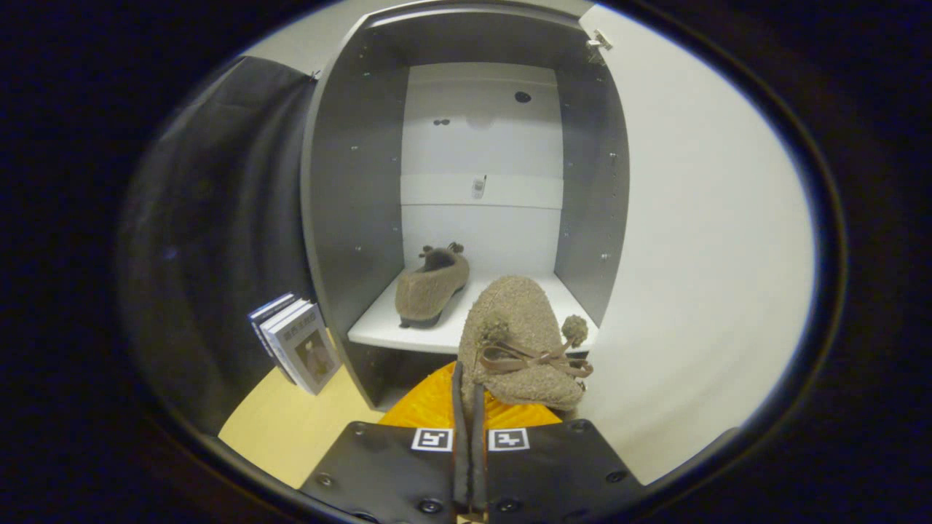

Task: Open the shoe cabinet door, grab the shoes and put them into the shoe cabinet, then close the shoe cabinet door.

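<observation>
With the cabinet door (pixel 699 240) swung open and one fuzzy slipper (pixel 431 285) lying on the white shelf (pixel 378 331), the gripper (pixel 470 386), fingers clenched on the second slipper's (pixel 518 338) edge, is carrying it shelfward, needing lowering beside its mate, then release

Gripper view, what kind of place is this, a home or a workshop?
Probably a mock home entryway in a recording booth: an open shoe cabinet with a fuzzy shoe on its shelf, books beside it. The gripper fingers pinch a second shoe.
</observation>
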`<action>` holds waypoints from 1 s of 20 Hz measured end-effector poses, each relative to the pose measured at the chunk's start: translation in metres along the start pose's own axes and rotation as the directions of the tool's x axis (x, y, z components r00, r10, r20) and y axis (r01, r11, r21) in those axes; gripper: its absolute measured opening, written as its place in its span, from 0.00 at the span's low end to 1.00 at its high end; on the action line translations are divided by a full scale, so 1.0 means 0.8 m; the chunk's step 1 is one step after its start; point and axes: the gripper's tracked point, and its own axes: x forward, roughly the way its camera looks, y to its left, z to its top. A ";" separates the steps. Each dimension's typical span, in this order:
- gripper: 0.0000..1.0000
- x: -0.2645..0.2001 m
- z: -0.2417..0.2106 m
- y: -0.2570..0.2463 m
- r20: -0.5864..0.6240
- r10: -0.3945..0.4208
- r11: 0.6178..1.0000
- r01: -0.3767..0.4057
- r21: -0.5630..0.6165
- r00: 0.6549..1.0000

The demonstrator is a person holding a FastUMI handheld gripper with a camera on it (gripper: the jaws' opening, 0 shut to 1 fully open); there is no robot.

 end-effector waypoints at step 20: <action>0.04 0.310 0.065 -0.053 -0.086 -0.074 0.997 0.075 0.005 0.993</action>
